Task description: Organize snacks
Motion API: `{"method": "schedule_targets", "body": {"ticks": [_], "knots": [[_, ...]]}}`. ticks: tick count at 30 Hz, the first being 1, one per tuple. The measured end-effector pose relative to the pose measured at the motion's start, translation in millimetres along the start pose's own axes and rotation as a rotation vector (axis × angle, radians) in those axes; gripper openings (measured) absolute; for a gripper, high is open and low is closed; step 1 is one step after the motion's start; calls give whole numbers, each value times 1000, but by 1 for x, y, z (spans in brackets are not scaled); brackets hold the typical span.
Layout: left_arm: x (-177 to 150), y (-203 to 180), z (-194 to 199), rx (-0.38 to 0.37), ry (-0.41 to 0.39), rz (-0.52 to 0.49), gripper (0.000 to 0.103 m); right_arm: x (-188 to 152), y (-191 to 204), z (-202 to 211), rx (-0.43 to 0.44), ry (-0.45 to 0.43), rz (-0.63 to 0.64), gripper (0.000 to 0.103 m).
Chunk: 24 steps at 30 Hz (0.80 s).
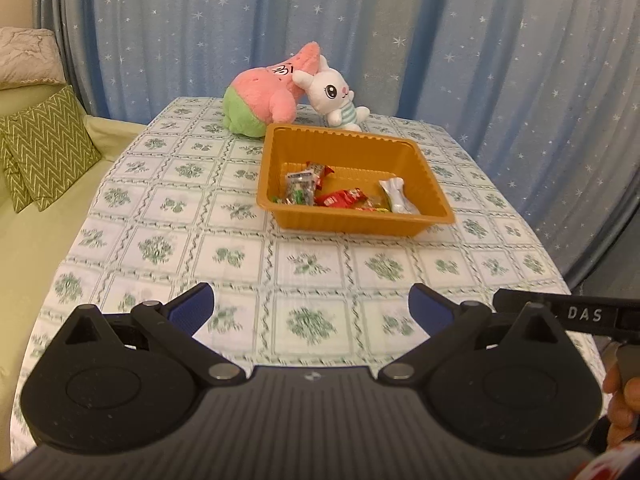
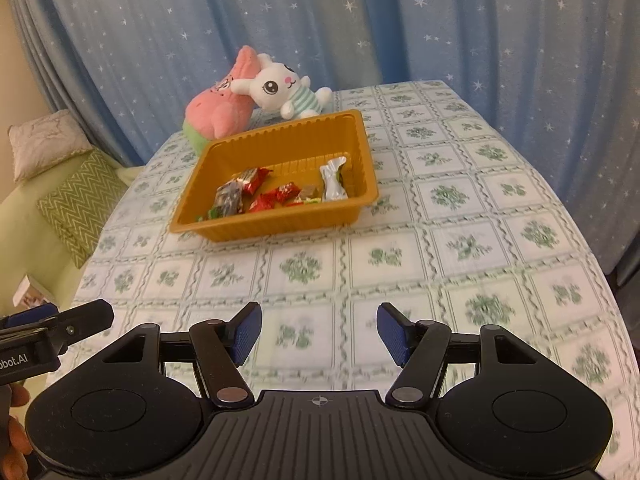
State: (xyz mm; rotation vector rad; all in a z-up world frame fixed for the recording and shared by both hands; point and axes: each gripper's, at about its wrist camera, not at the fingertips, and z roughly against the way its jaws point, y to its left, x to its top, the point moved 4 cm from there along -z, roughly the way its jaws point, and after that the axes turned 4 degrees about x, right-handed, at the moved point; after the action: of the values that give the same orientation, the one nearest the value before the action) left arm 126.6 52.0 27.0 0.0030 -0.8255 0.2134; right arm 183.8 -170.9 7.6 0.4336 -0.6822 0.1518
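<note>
A starry blue curtain (image 1: 460, 40) backs a table (image 1: 240, 256) in a floral cloth. The snacks (image 1: 340, 196) all lie inside the orange tray (image 1: 360, 226) near mid-table, two plush toys (image 1: 280, 92) just behind it. Both the left gripper (image 1: 311, 307) and right gripper (image 2: 319, 330) hover near the front edge, jaws spread, holding nothing. No loose snack shows, so the sorting looks finished or nearly so; any next move calls for spotting a stray first
</note>
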Motion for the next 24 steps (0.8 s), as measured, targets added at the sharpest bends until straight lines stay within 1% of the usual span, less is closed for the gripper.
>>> {"method": "schedule_targets", "body": {"ticks": [5,10,16,24], "knots": [[-10,-6,26,20,3,-10,103,-15,5,24,-8,-5,24,64],[-21,-9,46,19,12,-3,103,-24,9,46,-8,-9,28,64],[-34,-11,59,51,32,-5,103,-32,13,67,-33,-26,65,64],[-43,-15,77,69,29,-23,103,-44,18,88,-47,-26,95,64]]}}
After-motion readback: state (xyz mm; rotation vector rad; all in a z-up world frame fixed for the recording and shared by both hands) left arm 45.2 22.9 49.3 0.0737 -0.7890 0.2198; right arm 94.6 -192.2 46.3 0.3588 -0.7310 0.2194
